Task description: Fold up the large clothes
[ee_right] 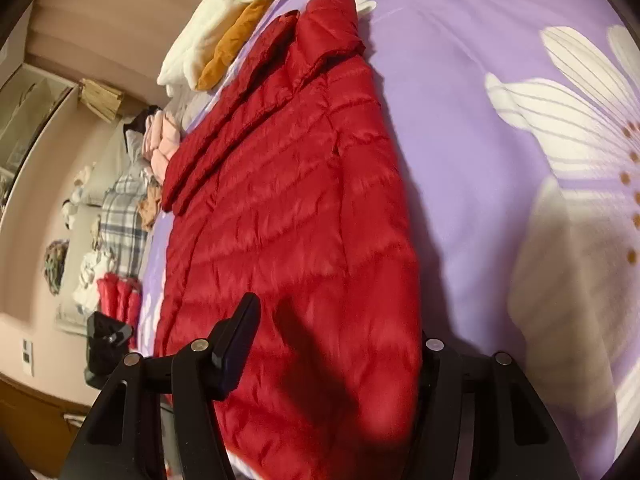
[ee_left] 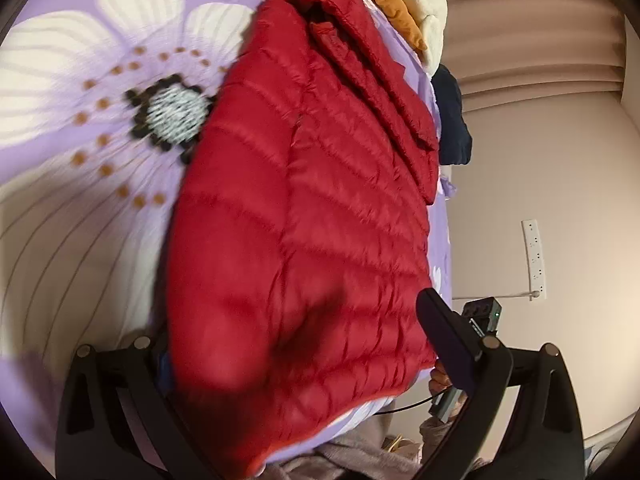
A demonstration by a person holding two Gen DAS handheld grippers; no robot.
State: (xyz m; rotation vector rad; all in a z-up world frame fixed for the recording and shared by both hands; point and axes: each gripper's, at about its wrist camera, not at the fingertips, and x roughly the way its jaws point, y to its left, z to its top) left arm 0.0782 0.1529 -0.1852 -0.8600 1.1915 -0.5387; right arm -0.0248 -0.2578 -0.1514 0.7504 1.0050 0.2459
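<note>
Right wrist: red jacket (ee_right: 288, 220) lies between jaws.

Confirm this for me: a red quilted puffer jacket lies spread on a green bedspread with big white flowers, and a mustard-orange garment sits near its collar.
One detail is wrong: the bedspread is lilac purple, not green, as the right wrist view shows plainly. The rest holds: the red quilted puffer jacket lies spread on it among big white flowers, and the mustard-orange garment sits near its collar.

no readable text, label or number shows in either view.
</note>
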